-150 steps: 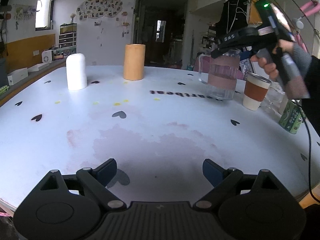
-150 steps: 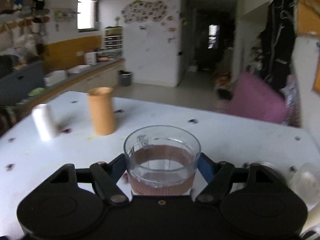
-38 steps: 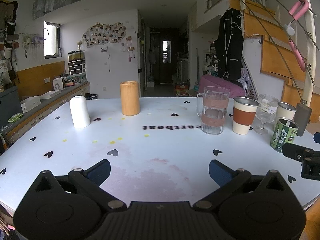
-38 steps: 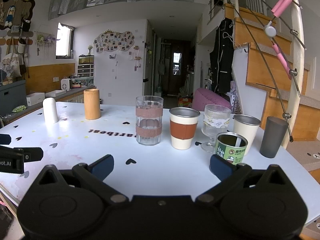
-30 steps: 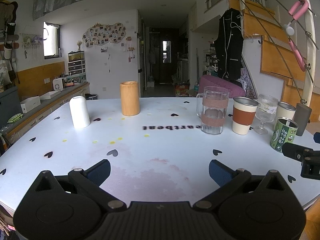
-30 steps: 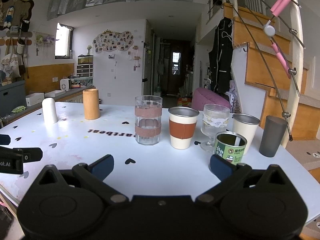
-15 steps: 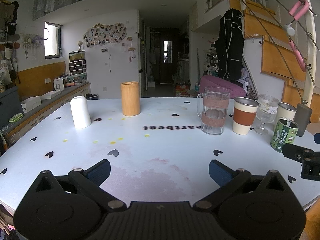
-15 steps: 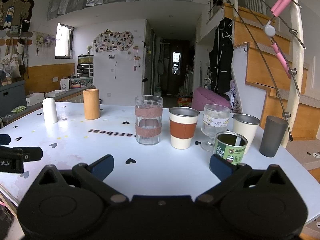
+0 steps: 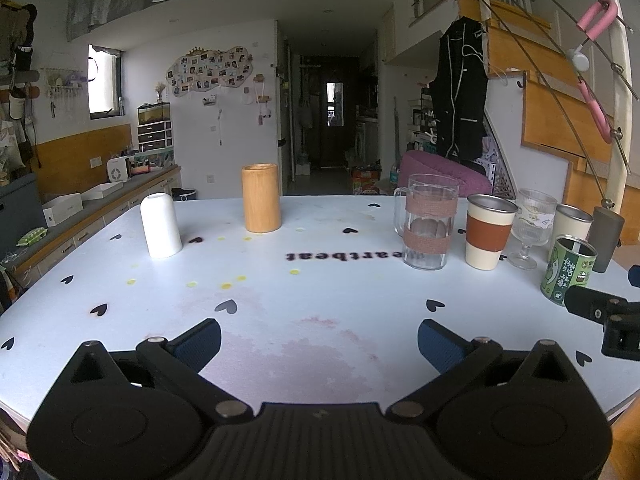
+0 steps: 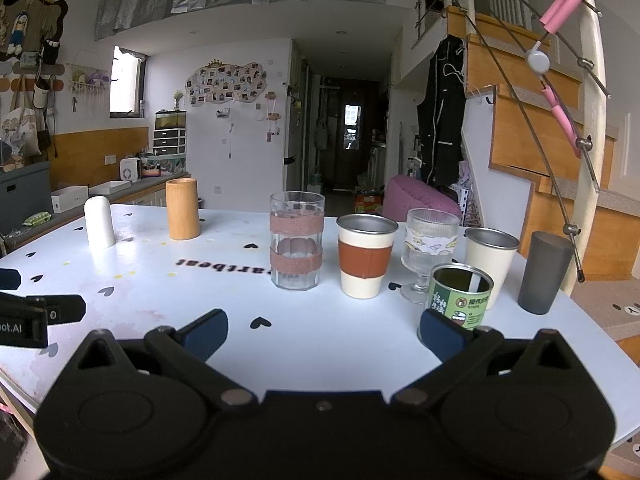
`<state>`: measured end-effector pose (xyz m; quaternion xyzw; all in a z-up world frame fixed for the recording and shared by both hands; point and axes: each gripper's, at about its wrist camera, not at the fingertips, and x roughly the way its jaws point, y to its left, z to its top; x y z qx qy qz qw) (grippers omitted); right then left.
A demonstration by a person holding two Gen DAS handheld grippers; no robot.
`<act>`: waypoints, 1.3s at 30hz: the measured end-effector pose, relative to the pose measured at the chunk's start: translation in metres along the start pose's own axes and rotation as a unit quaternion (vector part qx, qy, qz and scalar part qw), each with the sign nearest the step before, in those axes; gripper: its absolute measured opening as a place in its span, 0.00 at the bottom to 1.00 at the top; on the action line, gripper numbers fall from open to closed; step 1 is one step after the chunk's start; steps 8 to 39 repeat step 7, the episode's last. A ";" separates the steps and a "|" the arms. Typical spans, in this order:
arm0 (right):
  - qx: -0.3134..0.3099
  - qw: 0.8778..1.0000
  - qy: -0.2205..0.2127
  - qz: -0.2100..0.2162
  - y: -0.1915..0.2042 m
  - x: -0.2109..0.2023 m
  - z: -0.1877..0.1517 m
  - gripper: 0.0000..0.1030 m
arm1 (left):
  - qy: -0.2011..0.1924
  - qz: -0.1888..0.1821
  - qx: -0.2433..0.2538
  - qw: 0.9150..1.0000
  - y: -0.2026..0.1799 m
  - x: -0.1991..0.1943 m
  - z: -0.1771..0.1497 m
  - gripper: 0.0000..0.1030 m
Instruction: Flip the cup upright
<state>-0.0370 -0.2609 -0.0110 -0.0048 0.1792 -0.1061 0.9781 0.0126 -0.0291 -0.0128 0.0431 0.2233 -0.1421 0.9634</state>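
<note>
A white cup stands upside down at the far left of the white table, with an upright wooden cup to its right. Both show in the right wrist view, the white cup and the wooden cup. A glass mug with brown bands stands upright mid-table. My left gripper is open and empty near the front edge. My right gripper is open and empty, in front of the row of cups.
Right of the glass mug stand a brown-banded steel cup, a stemmed glass, a green tin, a cream steel cup and a grey tumbler. A counter runs along the left; stairs rise at the right.
Five seconds ago my right gripper held the glass mug over the table; it now stands released, and both grippers have drawn back. Over the last second nothing has moved.
</note>
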 end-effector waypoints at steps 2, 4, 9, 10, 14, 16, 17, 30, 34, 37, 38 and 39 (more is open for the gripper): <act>0.000 1.000 0.000 0.000 0.000 0.000 0.000 1.00 | 0.000 0.000 0.000 1.000 0.000 -0.001 0.000 1.00; 0.000 1.000 0.000 0.001 0.000 0.000 0.000 1.00 | 0.000 0.000 -0.001 1.000 0.001 0.000 0.000 1.00; 0.000 1.000 0.000 0.000 0.000 0.000 0.000 1.00 | 0.000 0.001 -0.001 1.000 0.000 -0.001 0.000 1.00; 0.000 1.000 0.000 0.000 0.000 0.000 0.000 1.00 | 0.000 0.001 -0.001 1.000 0.000 -0.001 0.000 1.00; 0.000 1.000 0.000 0.000 0.000 0.000 0.000 1.00 | 0.000 0.001 -0.001 1.000 0.000 -0.001 0.000 1.00; 0.000 1.000 0.000 0.000 0.000 0.000 0.000 1.00 | 0.000 0.001 -0.001 1.000 0.000 -0.001 0.000 1.00; 0.000 1.000 0.000 0.000 0.000 0.000 0.000 1.00 | 0.000 0.001 -0.001 1.000 0.000 -0.001 0.000 1.00; 0.000 1.000 0.000 0.000 0.000 0.000 0.000 1.00 | 0.000 0.001 -0.001 1.000 0.000 -0.001 0.000 1.00; 0.000 1.000 0.000 0.000 0.000 0.000 0.000 1.00 | 0.000 0.001 -0.001 1.000 0.000 -0.001 0.000 1.00; 0.000 1.000 0.000 0.000 0.000 0.000 0.000 1.00 | 0.000 0.001 -0.001 1.000 0.000 -0.001 0.000 1.00; 0.000 1.000 0.000 0.000 0.000 0.000 0.000 1.00 | 0.000 0.001 -0.001 1.000 0.000 -0.001 0.000 1.00; 0.000 1.000 0.000 0.000 0.000 0.000 0.000 1.00 | 0.000 0.001 -0.001 1.000 0.000 -0.001 0.000 1.00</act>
